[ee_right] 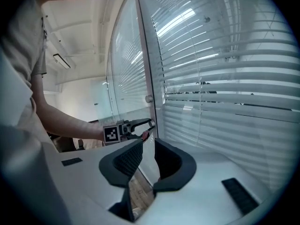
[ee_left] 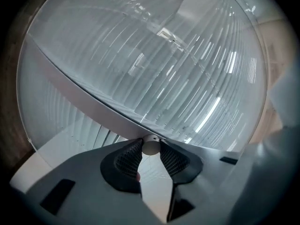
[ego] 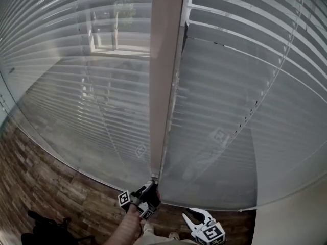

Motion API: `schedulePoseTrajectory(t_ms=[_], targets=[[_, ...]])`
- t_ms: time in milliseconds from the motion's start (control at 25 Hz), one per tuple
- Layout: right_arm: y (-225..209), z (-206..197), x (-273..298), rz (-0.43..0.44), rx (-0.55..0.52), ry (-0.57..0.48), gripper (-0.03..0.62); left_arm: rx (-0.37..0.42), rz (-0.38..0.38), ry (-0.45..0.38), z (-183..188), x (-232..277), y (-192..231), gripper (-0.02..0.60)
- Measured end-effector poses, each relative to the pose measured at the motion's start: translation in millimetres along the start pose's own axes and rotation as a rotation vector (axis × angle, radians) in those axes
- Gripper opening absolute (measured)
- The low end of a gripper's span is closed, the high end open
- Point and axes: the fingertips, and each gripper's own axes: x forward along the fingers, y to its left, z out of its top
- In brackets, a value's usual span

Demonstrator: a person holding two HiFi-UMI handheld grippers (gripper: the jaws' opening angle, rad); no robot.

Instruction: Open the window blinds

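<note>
Two-handed: pinching the small round white knob point(ee_left: 151, 147) on the pale upright frame point(ego: 166, 60) firmly in the left gripper's point(ego: 152, 189) part-closed jaws, likely needing steady, square twisting to tilt the white slatted blinds point(ego: 225, 86) alongside, with the right gripper point(ee_right: 147, 150) hanging empty, jaws apart.

Wood-plank floor point(ego: 46, 182) ran brown along the bottom of the head view, and down in the left corner sat a dark object point(ego: 48, 227), too dim to name. A pale upright post point(ego: 164, 75) split the picture from top to bottom. A small square sticker point(ego: 219, 135) showed on the glass point(ego: 51, 111) to either side of it. High up, a bright lit opening point(ego: 115, 34) glowed far behind. Bottom right was a plain beige wall point(ego: 296, 218). Over in the right gripper view, a strip light point(ee_right: 62, 61) hung under a white ceiling point(ee_right: 79, 36).
</note>
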Motion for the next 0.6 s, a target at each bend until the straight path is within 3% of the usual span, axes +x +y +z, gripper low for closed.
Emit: schedulePoseTrajectory(t_ms=[160, 480, 600], targets=[[0, 1, -1, -0.004, 0.003, -0.004, 0.083, -0.044, -0.031, -0.007, -1, -1, -2, 0.133], [-4, -19, 9, 0.0, 0.004, -0.012, 0.083, -0.046, -0.036, -0.007, 7, -6, 11, 0.133], [-2, -18, 8, 0.001, 0.007, -0.015, 0.083, -0.014, -0.028, -0.007, 9, -7, 12, 0.133]])
